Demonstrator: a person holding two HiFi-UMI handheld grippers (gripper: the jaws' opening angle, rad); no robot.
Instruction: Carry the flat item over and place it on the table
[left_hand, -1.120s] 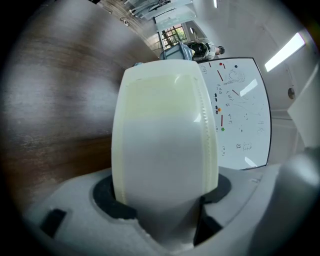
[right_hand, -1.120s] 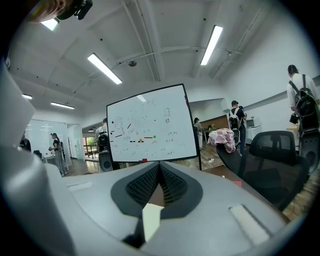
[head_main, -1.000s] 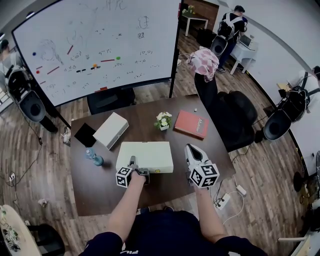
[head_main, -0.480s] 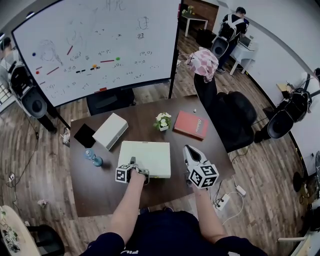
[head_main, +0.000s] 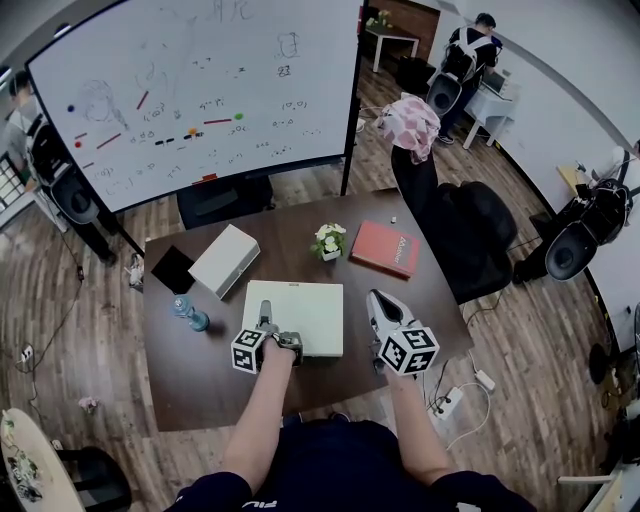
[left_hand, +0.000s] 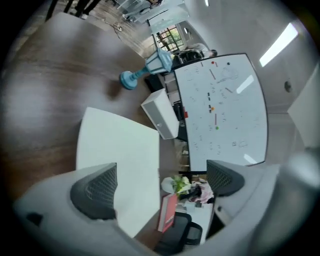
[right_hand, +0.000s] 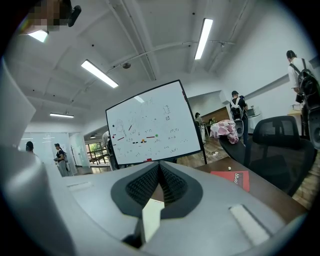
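Observation:
The flat white item (head_main: 297, 312) lies on the dark table (head_main: 200, 375), in front of the person. My left gripper (head_main: 270, 325) is at its near left edge. In the left gripper view the jaws stand wide apart over the flat white item (left_hand: 120, 150), and no pad presses on it. The left gripper (left_hand: 160, 182) is closing slightly. My right gripper (head_main: 378, 300) hovers just right of the item. Its pads meet in the right gripper view, so the right gripper (right_hand: 159, 185) is shut on nothing.
On the table are a white box (head_main: 224, 260), a black square (head_main: 172, 269), a blue bottle (head_main: 188, 315), a small flower pot (head_main: 328, 241) and a red book (head_main: 385, 248). A whiteboard (head_main: 190, 90) stands behind. A black office chair (head_main: 460, 235) is at the right.
The left gripper's jaws have spread and let go of the white item's near edge, and the item now rests flat on the table. The right gripper has barely moved.

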